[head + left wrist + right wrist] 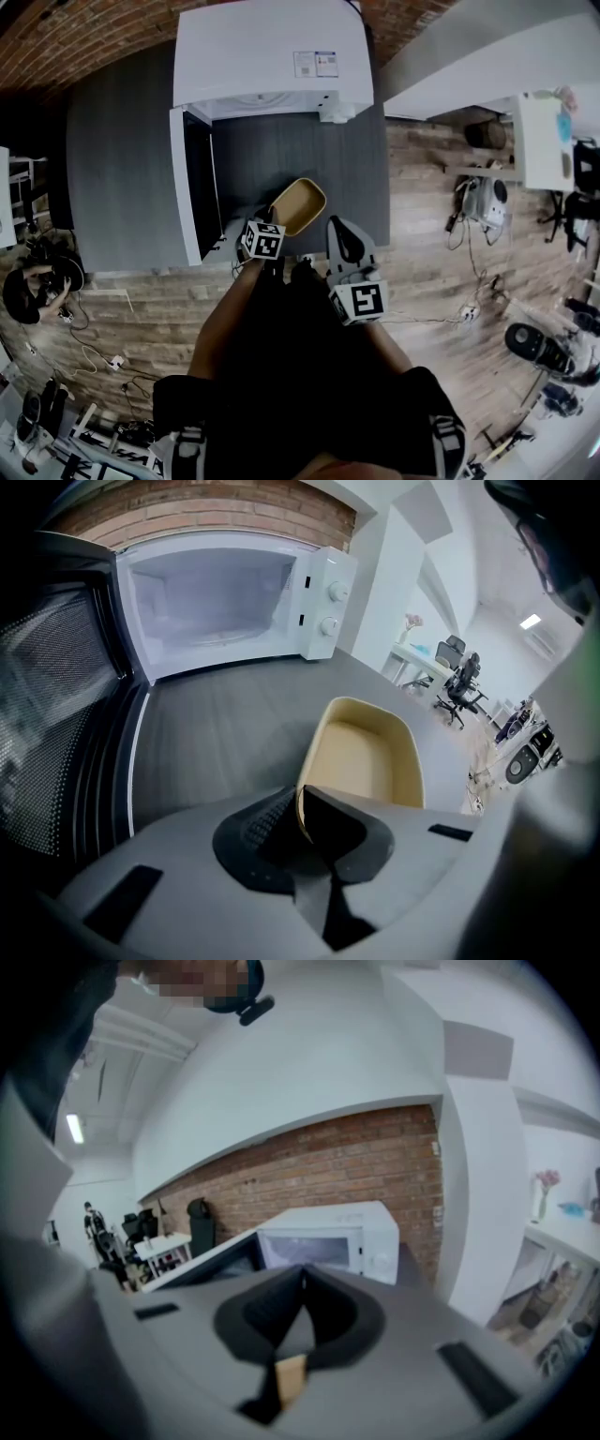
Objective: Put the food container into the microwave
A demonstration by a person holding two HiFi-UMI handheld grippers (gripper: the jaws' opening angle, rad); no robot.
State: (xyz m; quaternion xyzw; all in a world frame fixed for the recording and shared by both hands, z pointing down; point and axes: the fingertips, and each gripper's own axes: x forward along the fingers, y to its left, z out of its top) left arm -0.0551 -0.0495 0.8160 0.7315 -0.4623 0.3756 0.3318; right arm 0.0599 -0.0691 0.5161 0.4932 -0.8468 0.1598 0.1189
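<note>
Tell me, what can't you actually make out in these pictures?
- Head view: the microwave's inside, hidden under its own top.
- Left gripper view: the container's near end, behind the left gripper shut on its rim.
- Left gripper view: the dials' markings, too small.
- Right gripper view: the container, nowhere in view; the shut right gripper's body fills the lower half.

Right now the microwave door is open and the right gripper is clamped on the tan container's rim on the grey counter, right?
Not quite: the left gripper view shows the left gripper clamped on the rim of the tan container; the right gripper is shut on nothing. The microwave door is open, and the container is on the grey counter.
</note>
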